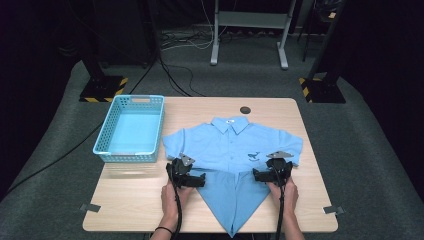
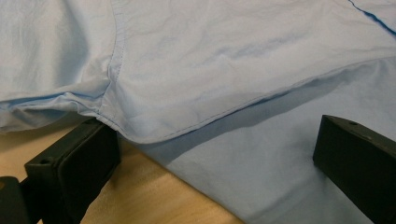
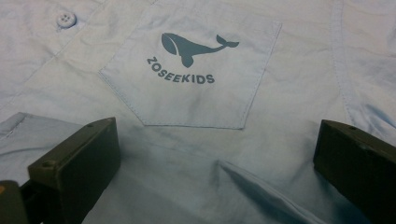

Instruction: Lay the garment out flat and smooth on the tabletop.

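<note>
Two open tools on shirt (image 1: 231, 150); whale pocket (image 3: 194, 84) close in right gripper view.

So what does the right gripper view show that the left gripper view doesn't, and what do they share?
Right gripper view alone: the chest pocket with a whale print and ZOSEEKIDS lettering, plus a button. Left gripper view alone: bare wooden table and the sleeve seam above a folded edge. Both share the light blue shirt, and each looks along its own hand-held gripper's jaws, which stand wide apart.
</note>
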